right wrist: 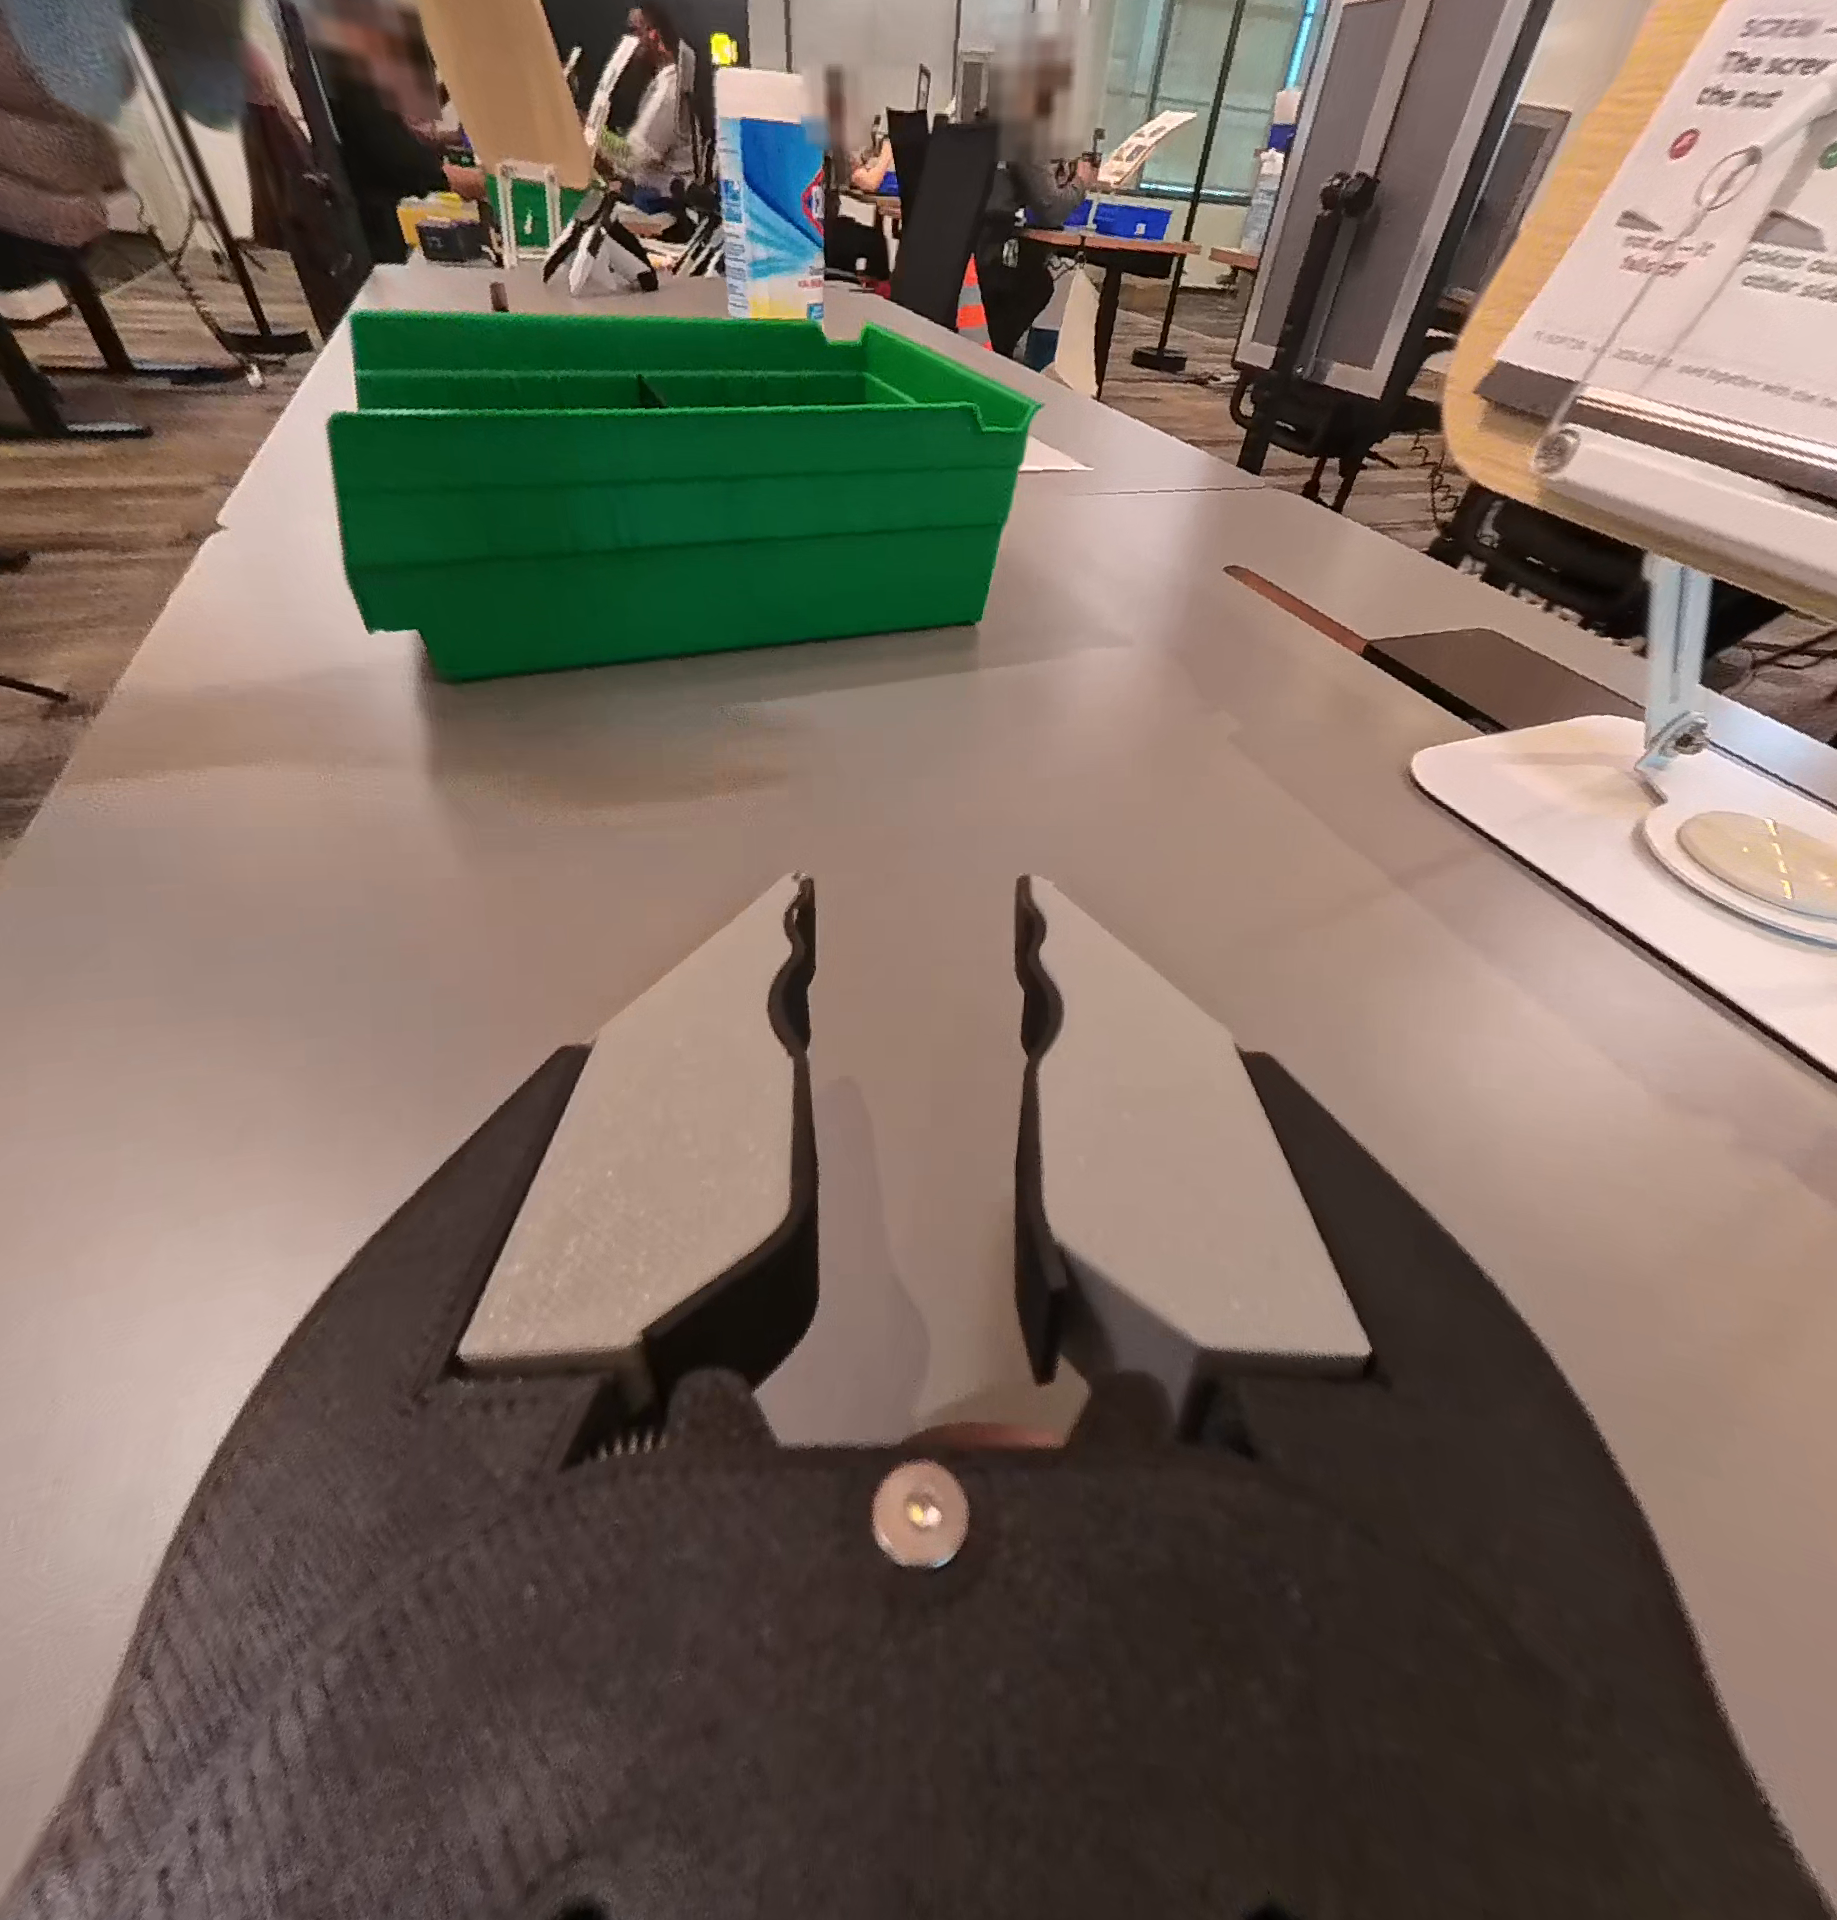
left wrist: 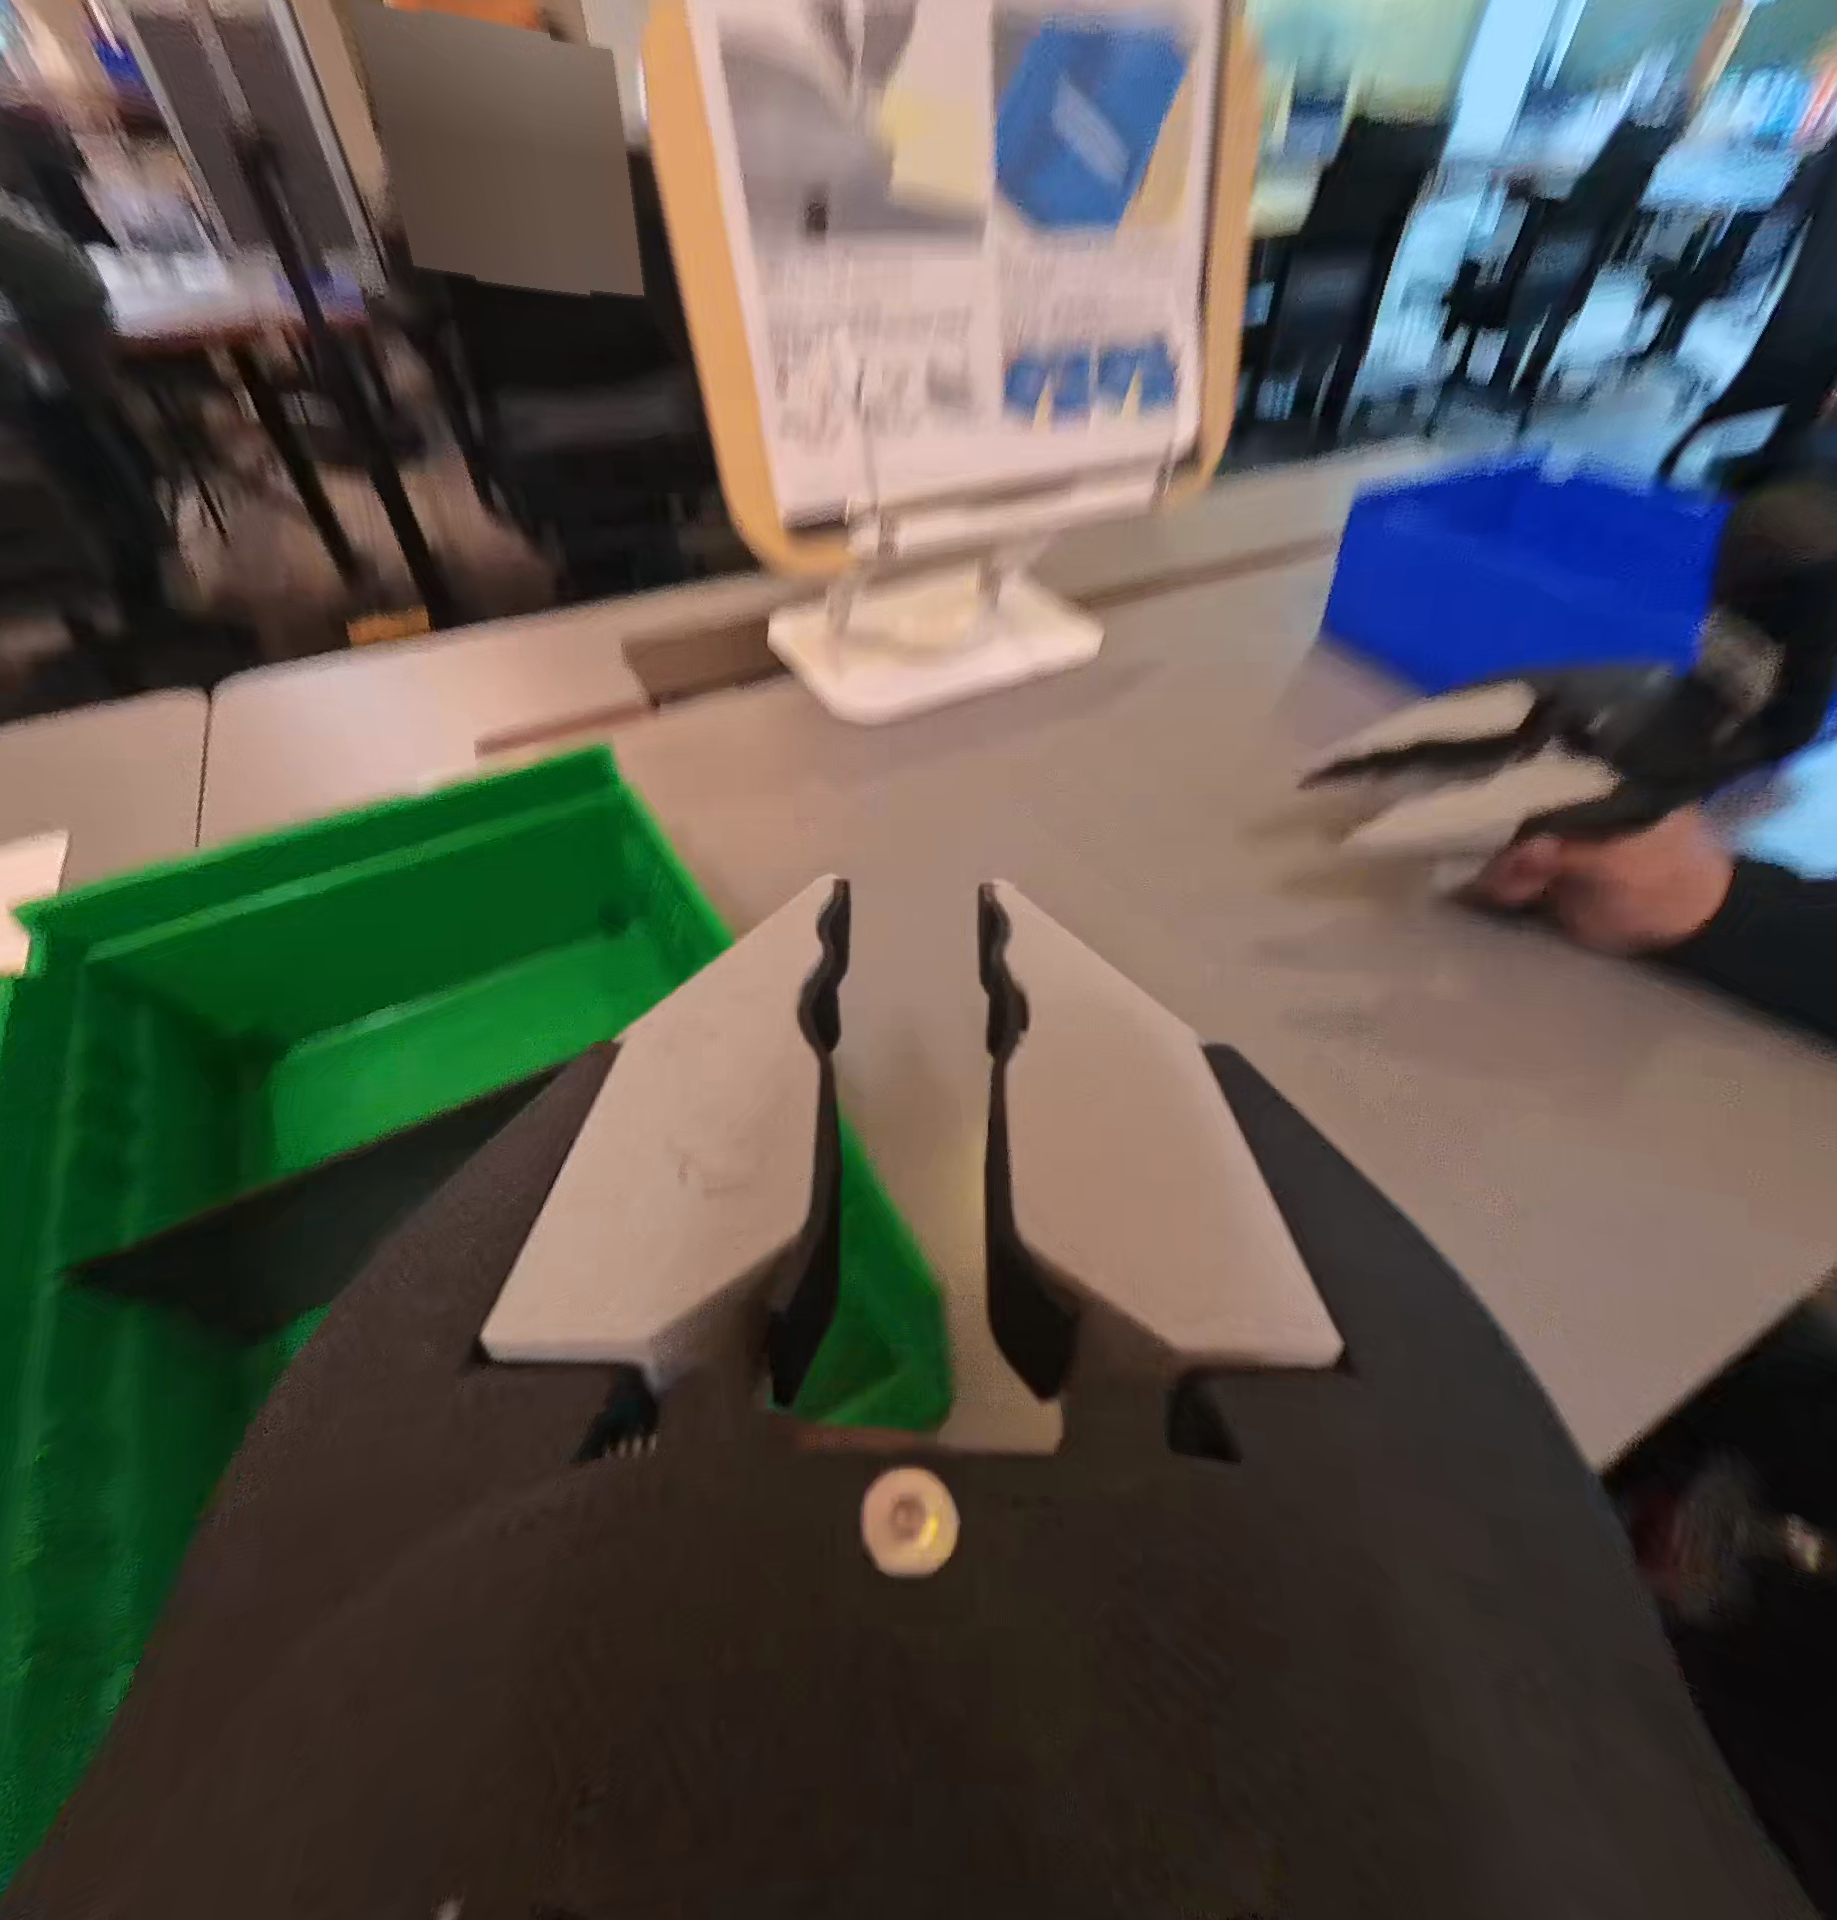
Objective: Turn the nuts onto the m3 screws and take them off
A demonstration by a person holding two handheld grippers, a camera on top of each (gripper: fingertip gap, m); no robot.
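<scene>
No nuts or screws show in either view. A green bin with inner dividers stands on the grey table. In the left wrist view the green bin lies close at the left, its inside hard to read in the blur. My left gripper is open and empty, just right of the bin's near corner. My right gripper is open and empty, low over bare table, well short of the bin. The right gripper also shows blurred at the far right of the left wrist view, held by a hand.
An instruction sheet on a white stand sits at the table's far side; its base is to the right of my right gripper. A blue bin stands at the back right. A wipes canister stands behind the green bin. People sit at other tables.
</scene>
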